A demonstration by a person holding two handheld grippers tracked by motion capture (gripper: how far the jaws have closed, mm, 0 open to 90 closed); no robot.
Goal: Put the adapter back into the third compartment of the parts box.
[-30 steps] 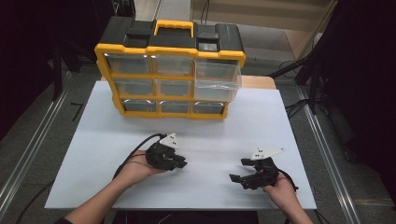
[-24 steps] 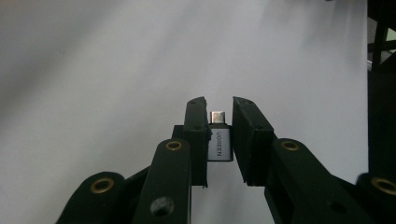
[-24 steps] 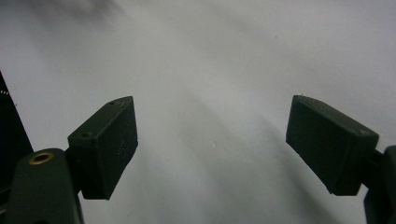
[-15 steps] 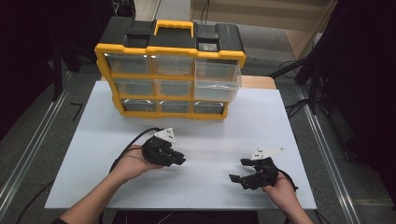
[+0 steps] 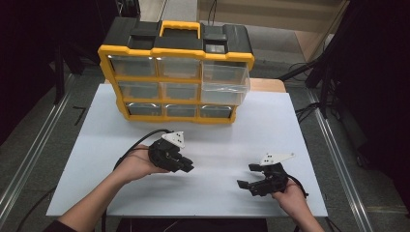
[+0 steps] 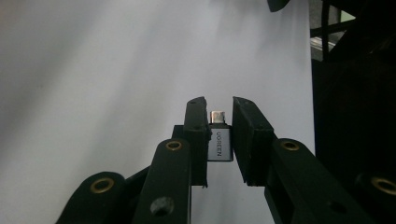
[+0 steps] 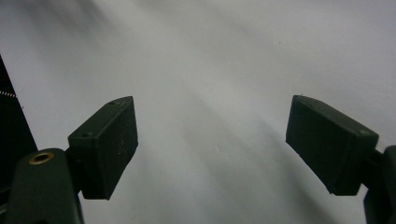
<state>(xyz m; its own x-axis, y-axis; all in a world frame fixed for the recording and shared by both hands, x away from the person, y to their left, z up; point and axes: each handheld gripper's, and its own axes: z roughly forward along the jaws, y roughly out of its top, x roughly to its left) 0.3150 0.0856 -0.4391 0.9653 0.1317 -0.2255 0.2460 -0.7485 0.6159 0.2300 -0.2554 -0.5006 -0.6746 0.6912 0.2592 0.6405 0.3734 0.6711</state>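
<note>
High view: the left tongs (image 5: 186,166) hung above the white bench (image 5: 96,145) at lower centre-left, tips aimed right; the right tongs (image 5: 246,186) sat lower right. The yellow-and-black plastic drawer organiser (image 5: 176,77) stood at top centre, one clear drawer pulled out, probably the destination.

Left gripper view: the tongs clamped the small silver metal UGREEN adapter (image 6: 219,140) at centre, long axis along the jaws, plug pointing up-frame, apparently for carrying.

Right gripper view: the tongs gaped wide, holding nothing.

Silver adapter (image 6: 220,142), black tongs (image 6: 219,108), yellow-black organizer (image 5: 177,72), white table (image 5: 270,125)
</note>
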